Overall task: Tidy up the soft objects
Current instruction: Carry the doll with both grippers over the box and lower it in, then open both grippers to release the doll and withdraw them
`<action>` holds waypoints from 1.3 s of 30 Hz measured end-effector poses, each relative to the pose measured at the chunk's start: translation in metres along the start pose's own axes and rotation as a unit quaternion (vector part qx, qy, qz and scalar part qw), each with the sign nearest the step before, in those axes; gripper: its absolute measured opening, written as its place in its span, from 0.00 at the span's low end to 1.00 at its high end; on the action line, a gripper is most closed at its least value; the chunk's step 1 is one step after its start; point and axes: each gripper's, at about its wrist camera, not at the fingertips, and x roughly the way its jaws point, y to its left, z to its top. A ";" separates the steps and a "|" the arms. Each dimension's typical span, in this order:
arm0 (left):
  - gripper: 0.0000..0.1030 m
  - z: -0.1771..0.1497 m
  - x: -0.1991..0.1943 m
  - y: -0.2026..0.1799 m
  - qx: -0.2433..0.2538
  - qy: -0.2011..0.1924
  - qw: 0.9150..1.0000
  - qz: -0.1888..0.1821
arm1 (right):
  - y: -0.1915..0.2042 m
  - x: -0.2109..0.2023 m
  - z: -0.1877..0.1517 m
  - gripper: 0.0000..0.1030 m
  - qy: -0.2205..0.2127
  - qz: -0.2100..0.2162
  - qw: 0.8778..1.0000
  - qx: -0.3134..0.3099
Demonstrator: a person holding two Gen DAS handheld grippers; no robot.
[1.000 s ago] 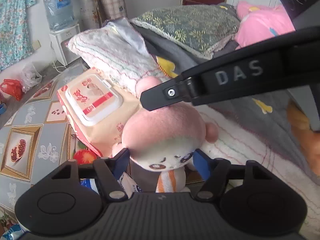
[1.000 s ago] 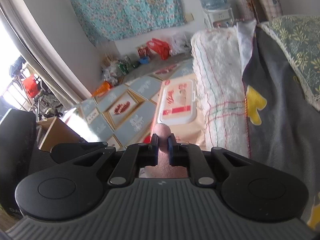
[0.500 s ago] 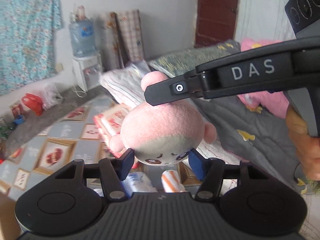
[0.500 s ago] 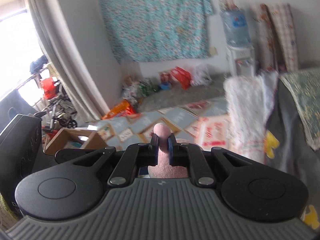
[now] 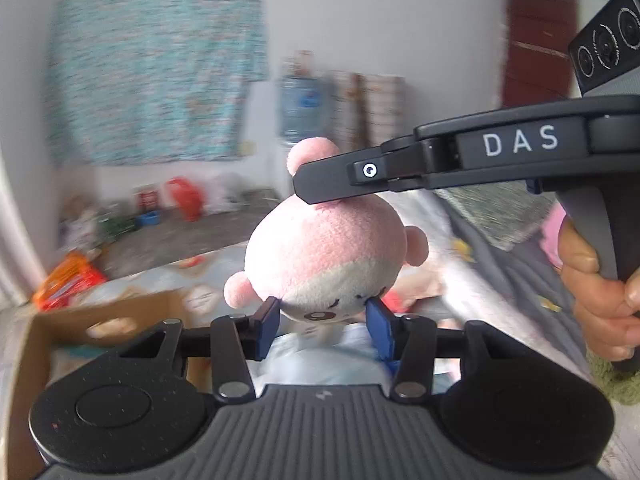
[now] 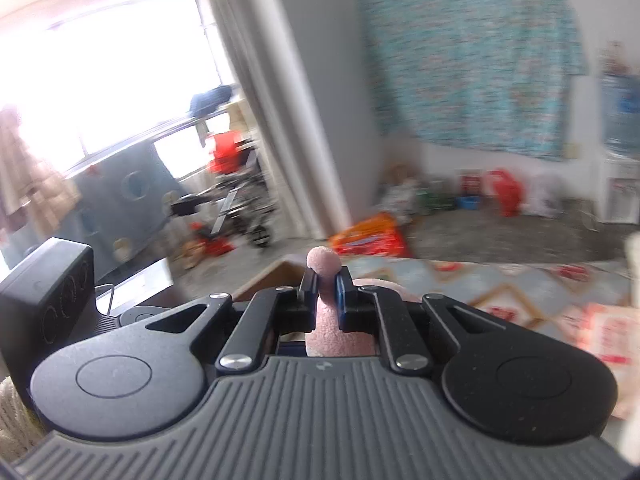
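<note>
Right gripper (image 6: 325,286) fingers clamped on pink plush ear (image 6: 323,261), cardboard box (image 6: 276,274) below

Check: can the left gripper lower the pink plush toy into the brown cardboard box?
Probably yes. The left gripper, jaws closing around the pink plush toy, hovers beside the open brown cardboard box; the right gripper pinches its ear.

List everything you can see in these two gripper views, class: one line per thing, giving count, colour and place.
plush toy: one, pink and cream, held between both grippers
cardboard box: one, brown, lower left, below the toy
hanging cloth: one, turquoise patterned, on the far wall
water bottle: one, blue, against the far wall
door: one, dark red, far right
curtain: one, pale, beside the bright window
left gripper: one, black with blue pads, closing on the toy's face
right gripper: one, black, shut on the toy's ear
hand: one, holding the right gripper's handle
</note>
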 end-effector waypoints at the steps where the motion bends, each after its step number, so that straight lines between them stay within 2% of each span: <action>1: 0.48 -0.005 -0.007 0.011 -0.010 -0.001 1.000 0.012 | 0.013 0.013 0.003 0.08 0.007 0.015 1.000 -0.005; 5: 0.48 -0.025 -0.024 0.052 -0.048 0.003 0.998 0.051 | 0.062 0.066 0.011 0.08 0.037 0.061 0.997 -0.017; 10: 0.48 -0.053 -0.030 0.106 -0.109 0.025 0.990 0.089 | 0.110 0.144 0.007 0.08 0.092 0.102 0.990 -0.020; 16: 0.47 -0.088 -0.011 0.167 -0.192 0.079 0.971 0.115 | 0.138 0.255 -0.018 0.08 0.180 0.122 0.976 0.003; 22: 0.47 -0.117 0.001 0.219 -0.235 0.110 0.953 0.156 | 0.142 0.344 -0.044 0.08 0.242 0.130 0.961 0.037; 25: 0.47 -0.122 0.004 0.239 -0.245 0.120 0.946 0.174 | 0.137 0.377 -0.058 0.08 0.259 0.129 0.956 0.056; 29: 0.47 -0.129 0.006 0.253 -0.265 0.130 0.939 0.175 | 0.128 0.414 -0.070 0.08 0.263 0.124 0.953 0.079; 33: 0.47 -0.130 0.005 0.256 -0.268 0.132 0.938 0.175 | 0.124 0.436 -0.073 0.08 0.255 0.121 0.956 0.074; 39: 0.48 -0.134 0.012 0.258 -0.269 0.134 0.938 0.173 | 0.115 0.464 -0.078 0.11 0.251 0.092 0.962 0.055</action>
